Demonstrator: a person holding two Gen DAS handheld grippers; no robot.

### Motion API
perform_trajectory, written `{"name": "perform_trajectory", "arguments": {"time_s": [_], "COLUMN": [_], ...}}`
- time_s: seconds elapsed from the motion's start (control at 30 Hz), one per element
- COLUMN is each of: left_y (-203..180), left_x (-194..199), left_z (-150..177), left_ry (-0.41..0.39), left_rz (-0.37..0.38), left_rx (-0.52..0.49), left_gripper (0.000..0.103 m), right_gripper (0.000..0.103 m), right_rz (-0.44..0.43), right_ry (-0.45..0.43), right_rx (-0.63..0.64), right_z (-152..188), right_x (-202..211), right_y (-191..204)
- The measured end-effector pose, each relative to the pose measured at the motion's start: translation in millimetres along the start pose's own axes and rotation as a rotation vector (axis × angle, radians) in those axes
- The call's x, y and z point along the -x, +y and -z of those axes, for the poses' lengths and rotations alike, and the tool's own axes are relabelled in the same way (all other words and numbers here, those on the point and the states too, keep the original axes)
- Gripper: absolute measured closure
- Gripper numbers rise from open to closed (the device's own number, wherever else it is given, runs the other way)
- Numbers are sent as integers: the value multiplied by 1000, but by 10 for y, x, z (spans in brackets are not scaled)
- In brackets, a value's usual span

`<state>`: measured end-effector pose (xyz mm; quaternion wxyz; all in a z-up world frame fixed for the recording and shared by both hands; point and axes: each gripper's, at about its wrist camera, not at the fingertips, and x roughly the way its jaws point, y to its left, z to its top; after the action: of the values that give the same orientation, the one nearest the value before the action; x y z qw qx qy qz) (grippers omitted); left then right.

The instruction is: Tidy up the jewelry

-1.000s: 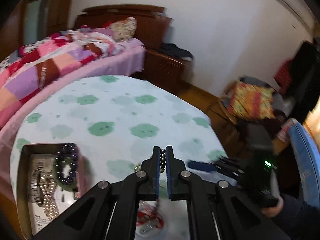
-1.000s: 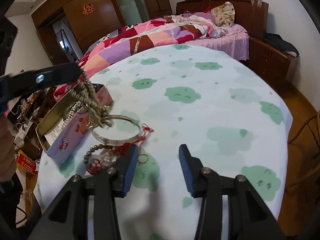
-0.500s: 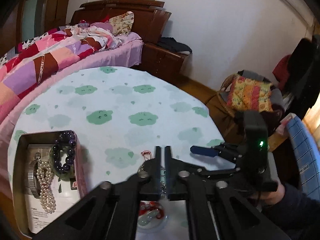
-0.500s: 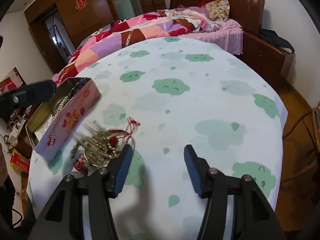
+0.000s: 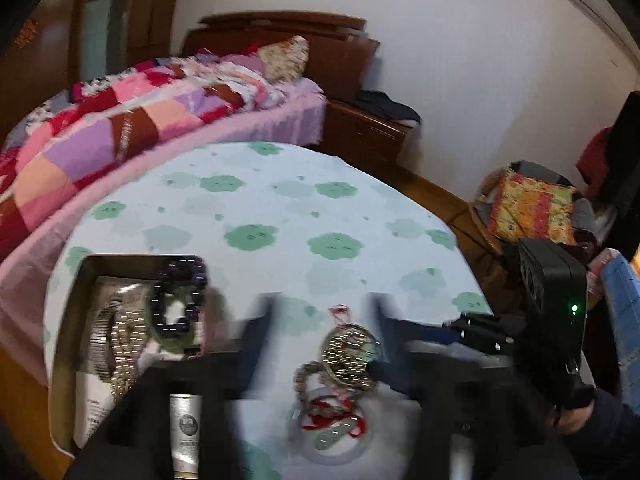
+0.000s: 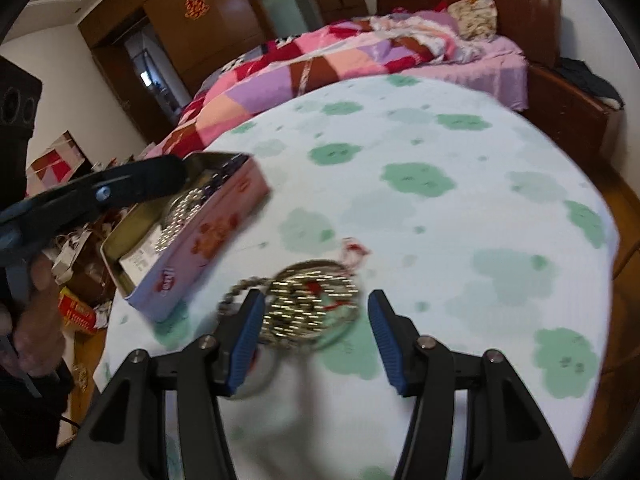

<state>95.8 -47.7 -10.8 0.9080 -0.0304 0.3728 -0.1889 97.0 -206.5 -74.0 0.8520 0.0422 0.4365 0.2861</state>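
Table point(image 6: 460, 208) under a pale cloth with green cloud shapes fills both views; bed point(image 6: 360, 52) with patchwork quilt behind it.

Tin point(image 5: 72, 320), open and oblong, sits at the table's left edge. In the left wrist view its long axis runs away from the camera. Inside: dark bead bracelet point(image 5: 178, 300) at the far end, pearl string point(image 5: 122, 344) and a metal band lying lengthwise.

Left gripper point(image 5: 320, 320) angled down toward the table, blurred. Jaws have just been opening and now stand wide, nothing pressed between them; the gold chain point(image 5: 348, 354) lies on the cloth in the gap. In the right wrist view one left finger reaches across above the tin, with a hand point(image 6: 36, 320) on the grip at the frame's left edge.

Right gripper point(image 6: 312, 328) tilts down, jaws about half open, blue pads either side of the jewelry pile without visibly touching it. Holds nothing.

Pile sits just right of the tin, near the table's front edge: the chain heaped in a coil on top, a bangle point(image 5: 332, 436) under it, grey bead bracelet point(image 5: 308, 376) to its left, red cord point(image 5: 332, 420) with a pale green pendant. Coil shows no clear long axis.
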Motion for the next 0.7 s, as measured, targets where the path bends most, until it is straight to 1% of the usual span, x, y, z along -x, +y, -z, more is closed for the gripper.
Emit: {"name": "perform_trajectory", "arguments": {"time_s": [0.03, 0.07, 0.1, 0.13, 0.17, 0.23, 0.27, 0.3, 0.37, 0.5, 0.7], "left_y": [12, 31, 57, 93, 128, 217, 245, 265, 291, 303, 328], "left_x": [14, 2, -13, -31, -41, -76, -93, -109, -116, -122, -207], "left_z": [18, 34, 47, 65, 84, 127, 143, 162, 183, 192, 235], "left_ry": [-16, -14, -4, 2, 6, 19, 23, 28, 35, 35, 57], "left_rz": [-19, -28, -26, -19, -13, -4, 0, -1, -5, 0, -6], "left_rx": [1, 3, 10, 28, 46, 90, 104, 115, 129, 145, 155], "left_gripper": [22, 22, 22, 22, 22, 22, 22, 22, 22, 22, 22], "right_gripper": [55, 60, 72, 81, 82, 89, 90, 95, 95, 95, 95], "right_rz": [-7, 0, 11, 12, 4, -14, -24, -32, -62, -59, -56], "right_ry": [12, 31, 61, 84, 100, 104, 87, 69, 13, -82, -176], "right_rx": [4, 13, 21, 15, 1, -15, -21, -28, -45, -46, -49], "right_z": [-9, -17, -22, -21, -15, -4, -5, -12, -70, -238, -506], "right_x": [-56, -123, -203, -267, -312, -301, -260, -211, -38, 287, 640], "right_y": [39, 73, 99, 100, 83, 70, 68, 63, 54, 69, 105]}}
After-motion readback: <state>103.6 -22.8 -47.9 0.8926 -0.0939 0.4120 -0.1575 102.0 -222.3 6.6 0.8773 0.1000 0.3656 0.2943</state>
